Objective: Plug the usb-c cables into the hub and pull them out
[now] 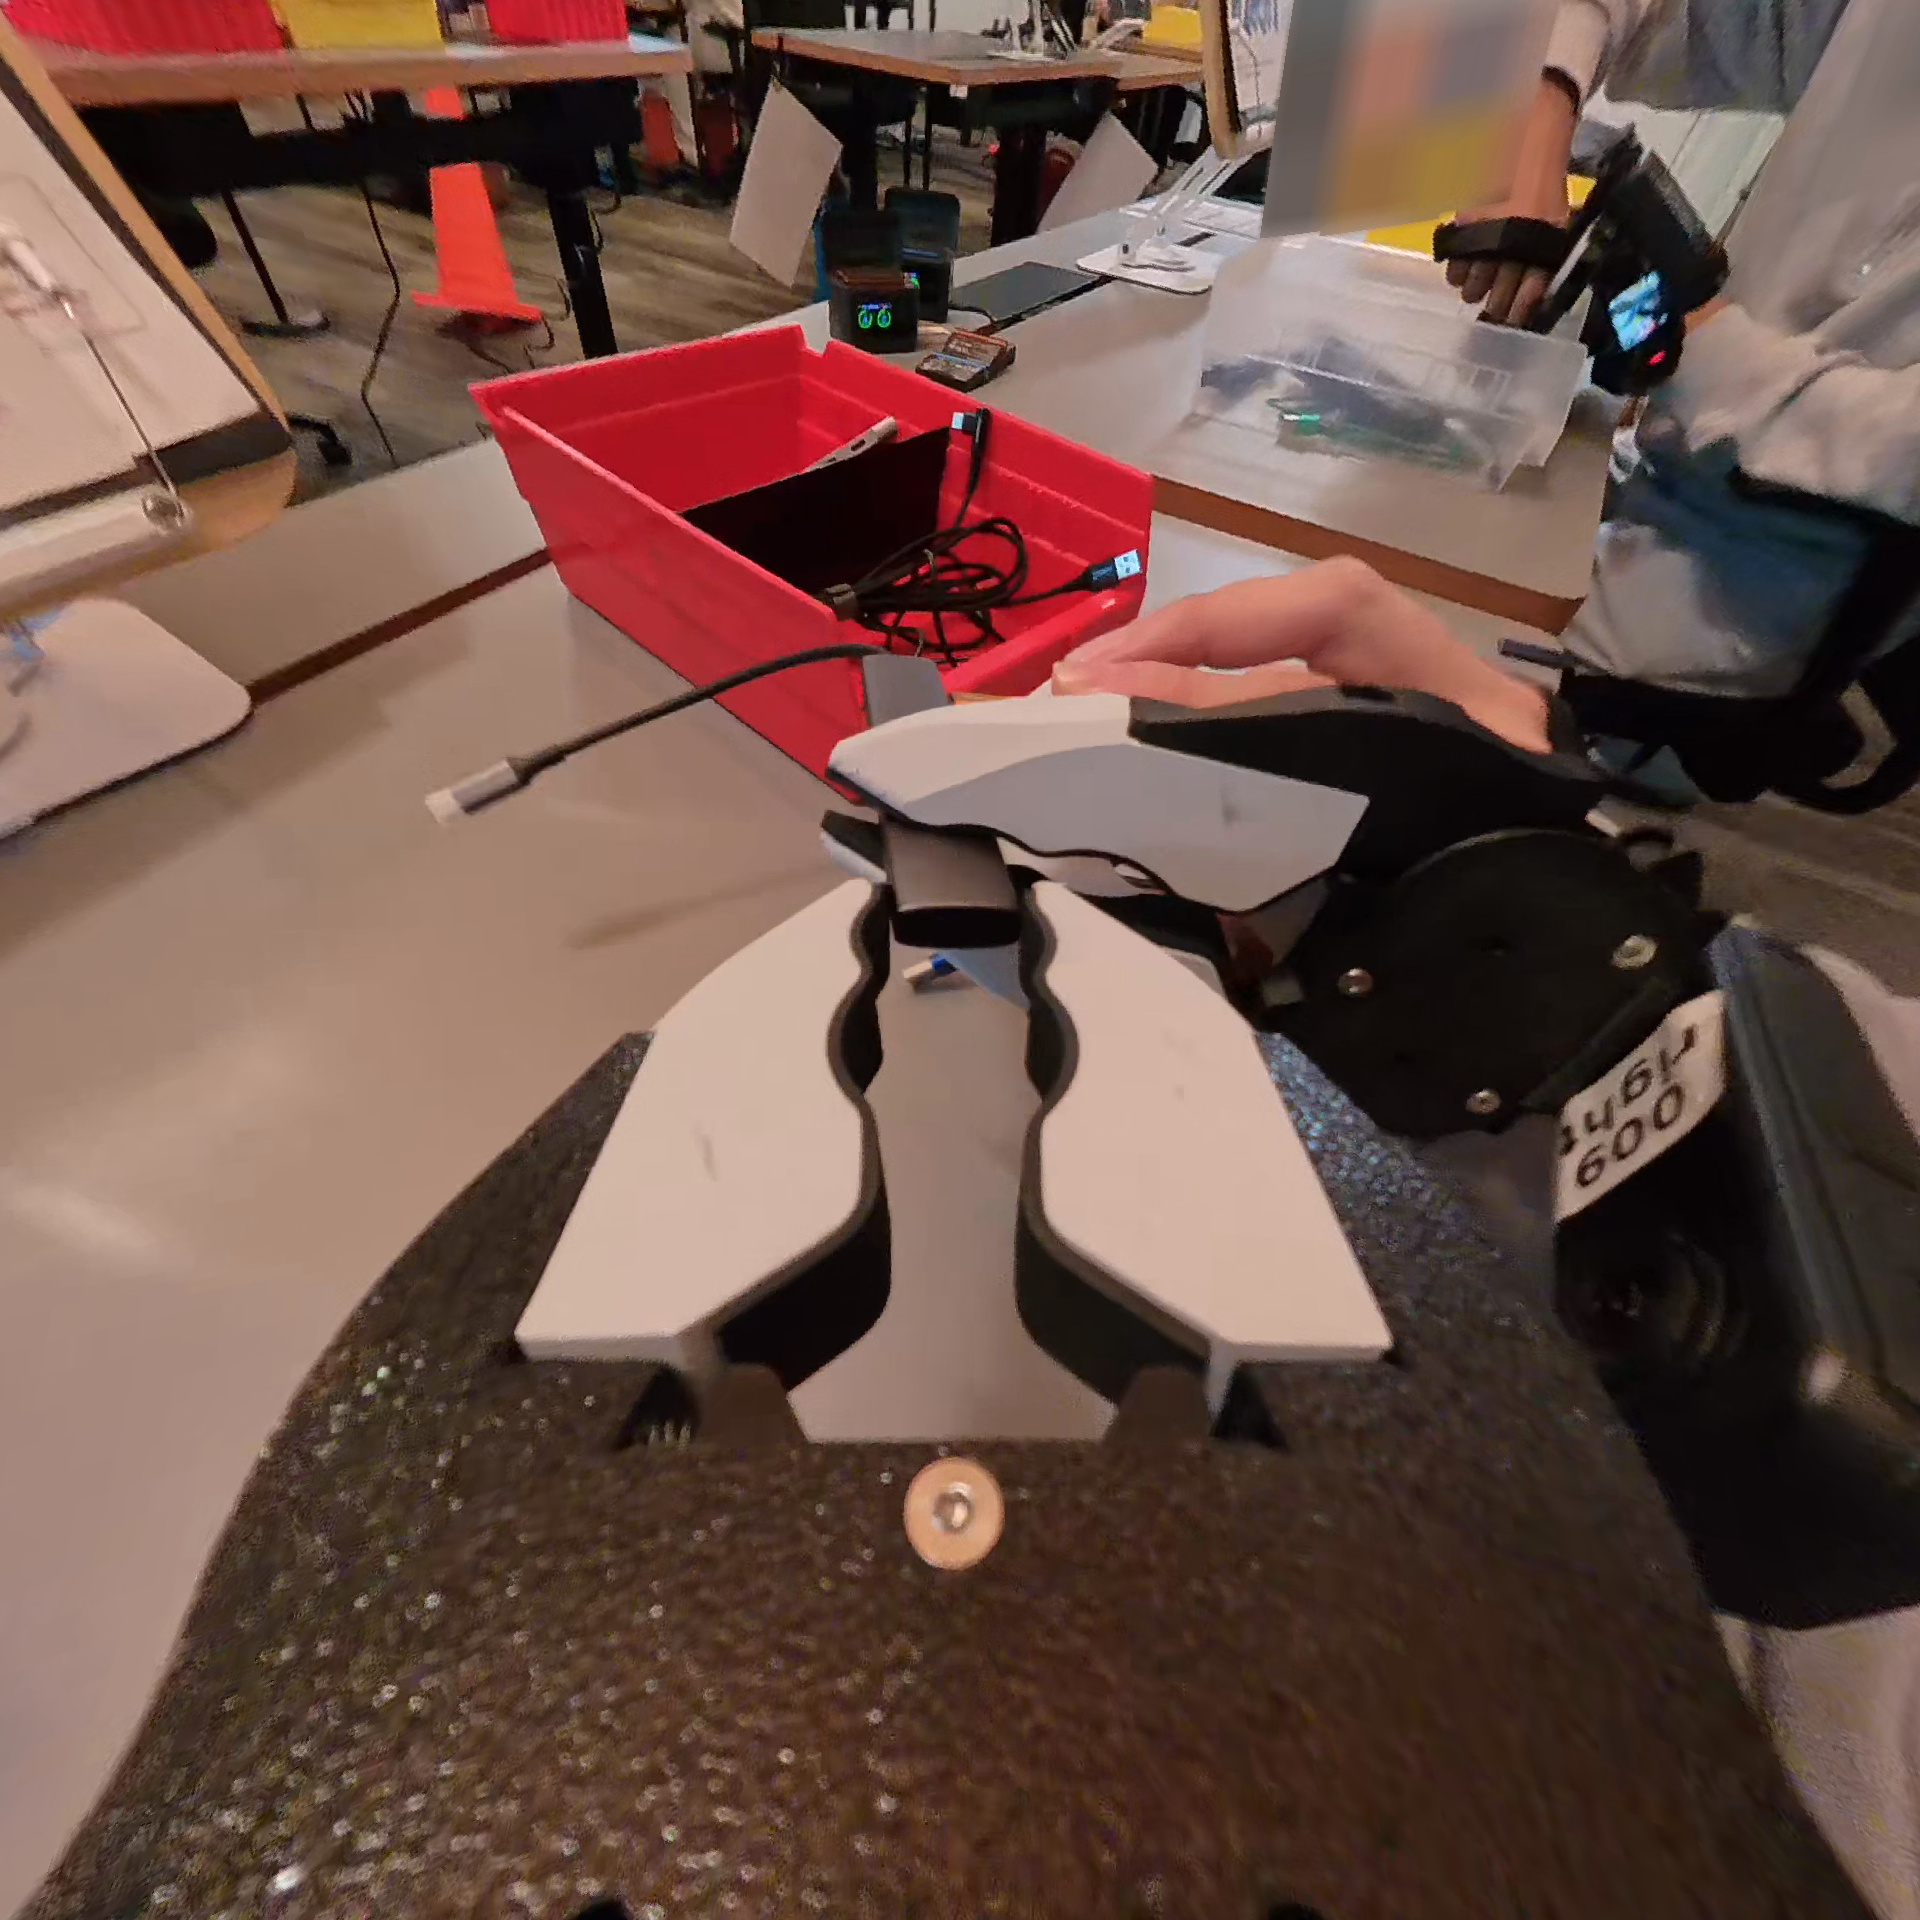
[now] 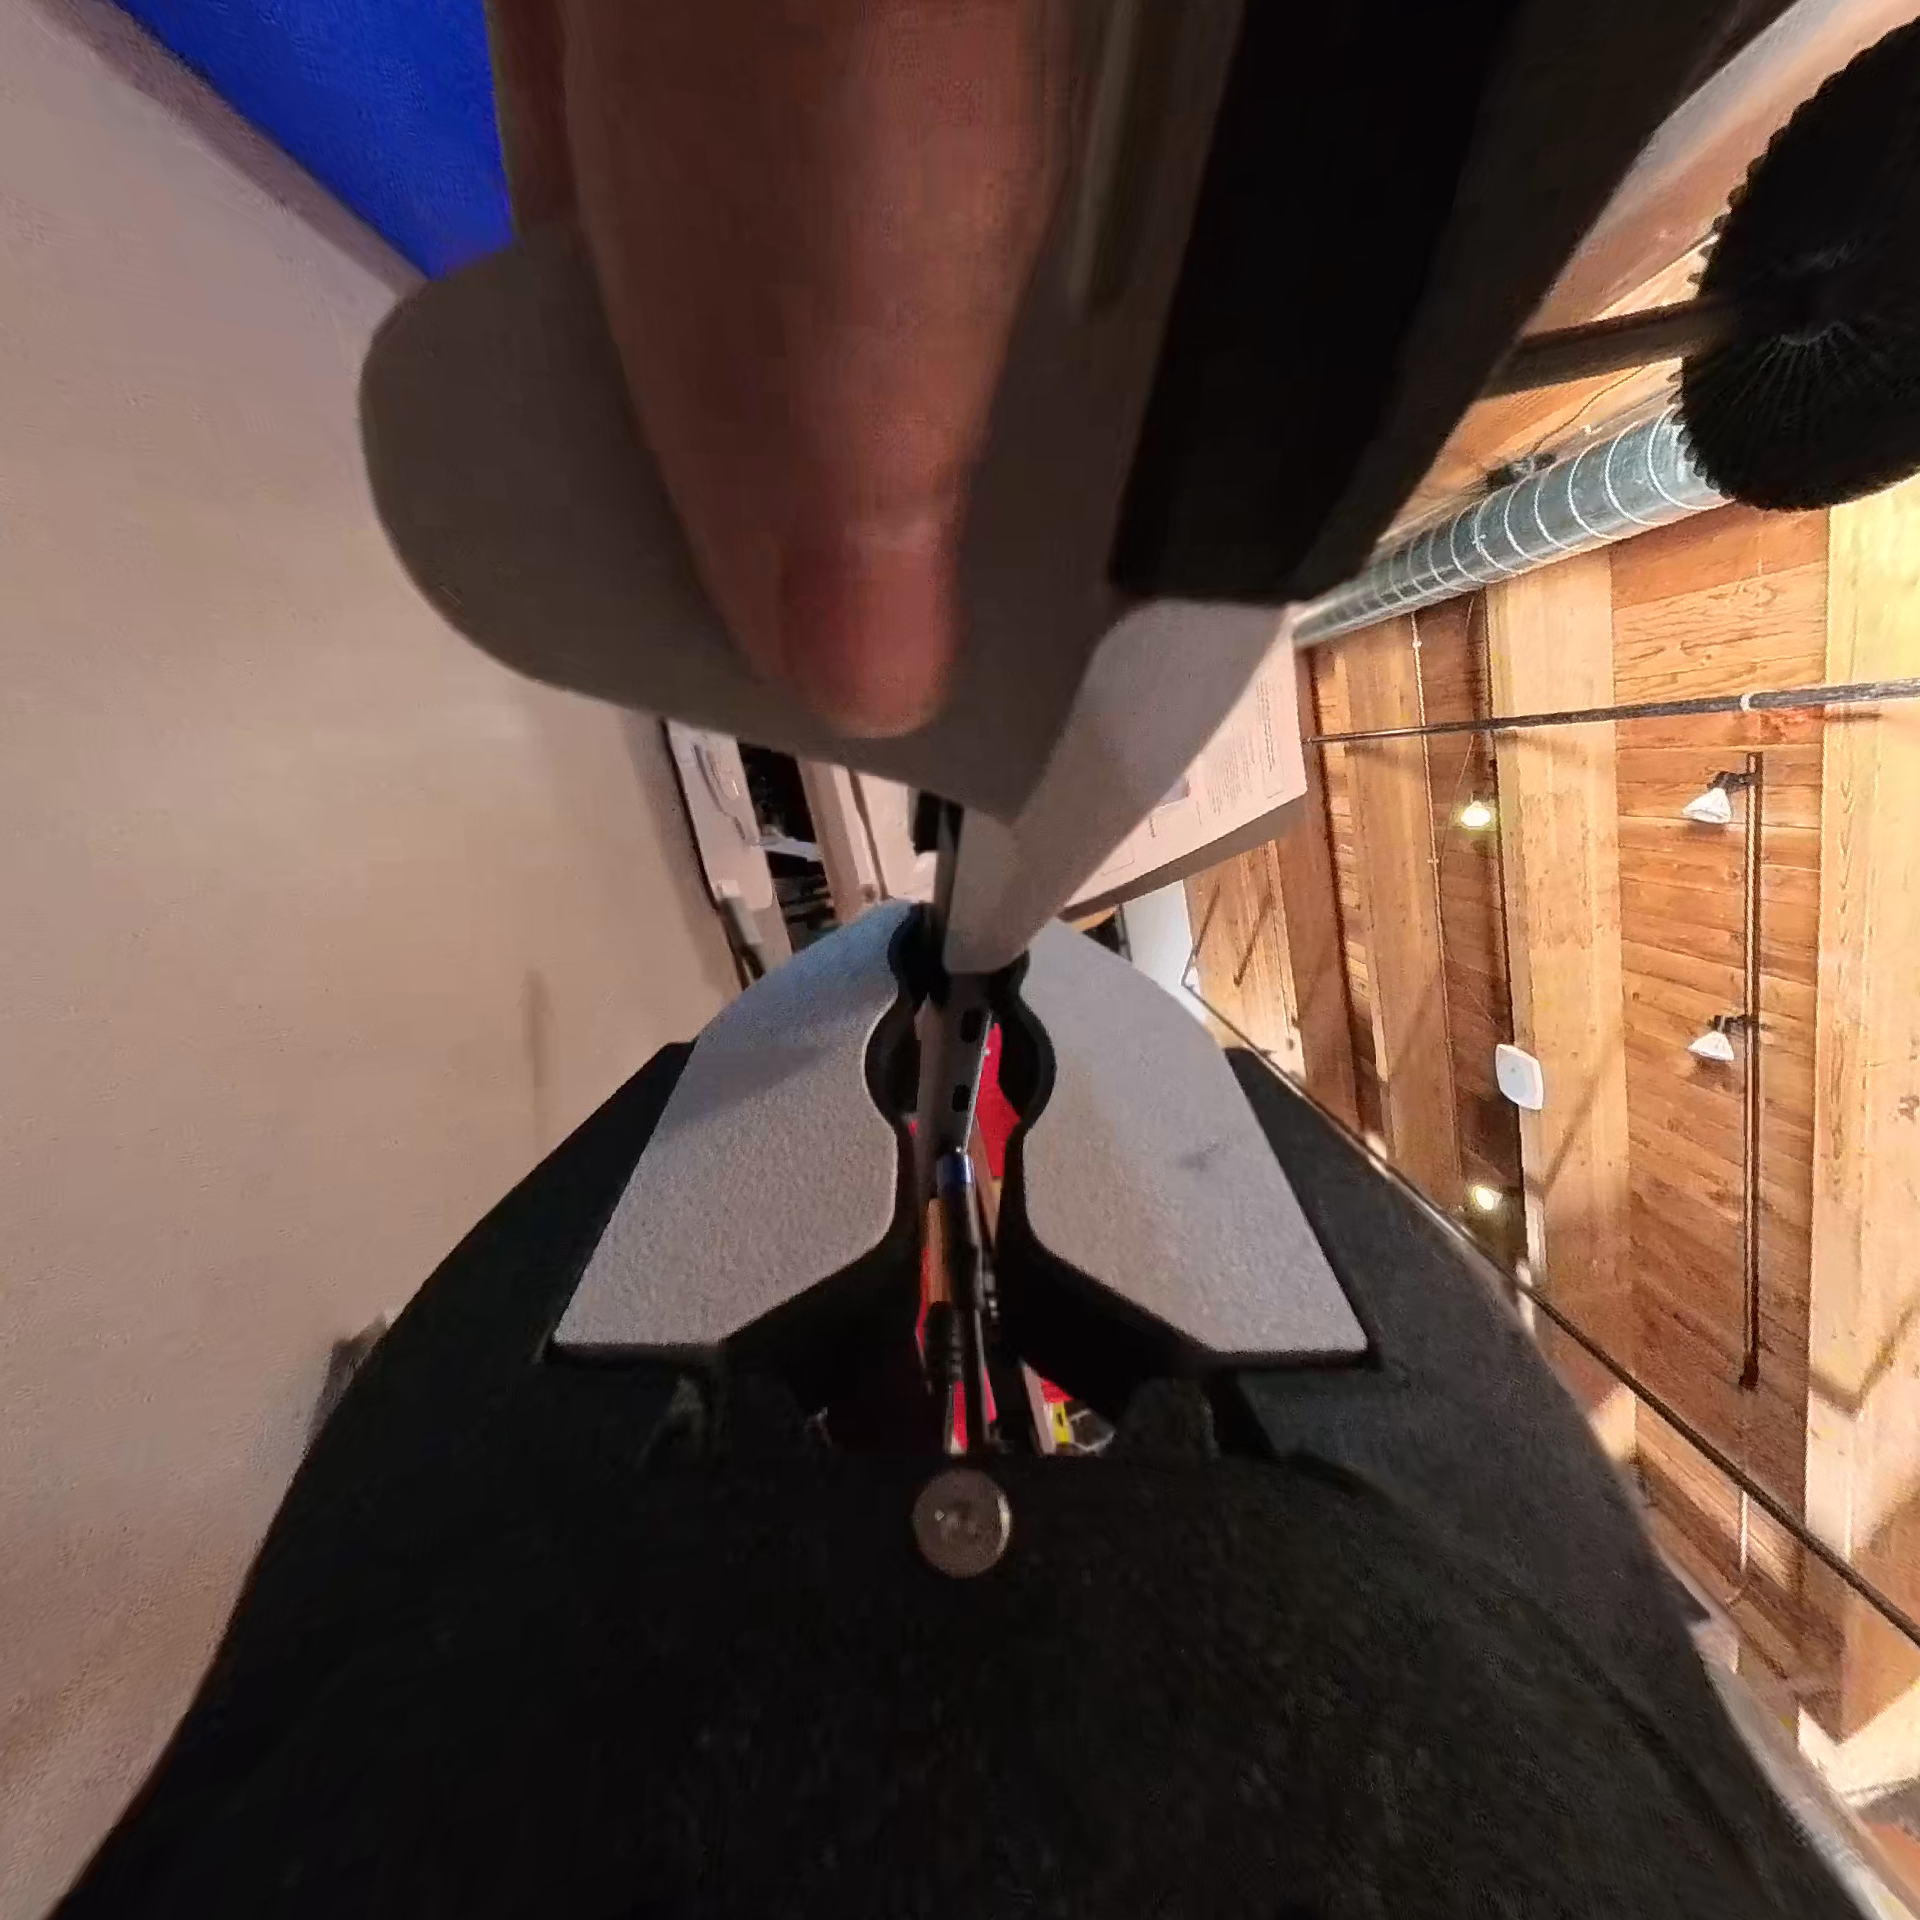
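Note:
A dark grey hub [image 1: 943, 883] is held above the table. My left gripper [image 1: 951, 909] is shut on its near end. My right gripper [image 1: 862, 805] comes in from the right, rolled on its side, and is shut across the hub's middle. The hub's tail cable arcs left to a silver plug [image 1: 468, 798] hanging free. A small blue-tipped plug [image 1: 925, 971] shows just under the hub. In the right wrist view, my right gripper [image 2: 961, 966] clamps the thin hub [image 2: 958, 1049], and a blue-banded plug [image 2: 956, 1174] with its cable lies along it; I cannot tell if it is seated. A finger [image 2: 831, 468] fills the top.
A red bin [image 1: 665, 540] with coiled black cables [image 1: 935, 582] stands just behind the hub. A hand [image 1: 1299, 644] rests on my right gripper. A clear plastic box [image 1: 1382, 353] and another person's gripper [image 1: 1621, 281] are at the back right. A white stand [image 1: 104, 675] is at the left. Less than 4 cm separates the two grippers' tips.

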Available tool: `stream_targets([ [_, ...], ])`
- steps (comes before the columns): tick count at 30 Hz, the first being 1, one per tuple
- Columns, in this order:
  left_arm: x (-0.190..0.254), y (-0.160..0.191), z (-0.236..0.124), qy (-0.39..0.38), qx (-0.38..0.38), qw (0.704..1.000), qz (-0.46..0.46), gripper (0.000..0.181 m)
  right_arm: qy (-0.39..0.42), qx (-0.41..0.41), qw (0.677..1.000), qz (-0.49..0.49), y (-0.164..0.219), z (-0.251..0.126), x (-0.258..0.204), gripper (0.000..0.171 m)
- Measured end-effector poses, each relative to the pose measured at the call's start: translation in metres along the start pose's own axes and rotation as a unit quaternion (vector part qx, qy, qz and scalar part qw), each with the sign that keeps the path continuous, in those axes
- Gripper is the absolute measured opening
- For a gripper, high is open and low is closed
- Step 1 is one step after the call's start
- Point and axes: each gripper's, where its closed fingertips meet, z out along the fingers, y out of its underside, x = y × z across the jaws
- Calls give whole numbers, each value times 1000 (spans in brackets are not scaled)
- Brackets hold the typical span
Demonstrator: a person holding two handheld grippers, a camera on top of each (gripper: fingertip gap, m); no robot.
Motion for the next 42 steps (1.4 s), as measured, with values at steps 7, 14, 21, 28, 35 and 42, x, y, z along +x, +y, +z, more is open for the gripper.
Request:
stream_targets([
  [7,-23,-6,-9,-78,32,987,137,22,-73,51,972,215,6,-14,6,30],
  [14,-15,-30,-31,-72,132,963,225,21,-268,66,539,796,63,-10,25,48],
  [21,9,-27,-27,-23,161,954,251,21,-373,131,296,869,37,-7,6,27],
  [28,-2,-23,-39,-29,182,947,264,21,-355,214,202,887,34,-7,23,14],
  [35,-10,-15,-29,-74,198,925,315,26,-406,220,136,876,3,-17,27,9],
  [42,-1,-17,-22,-65,224,925,300,27,-414,210,132,876,-3,-16,27,9],
])
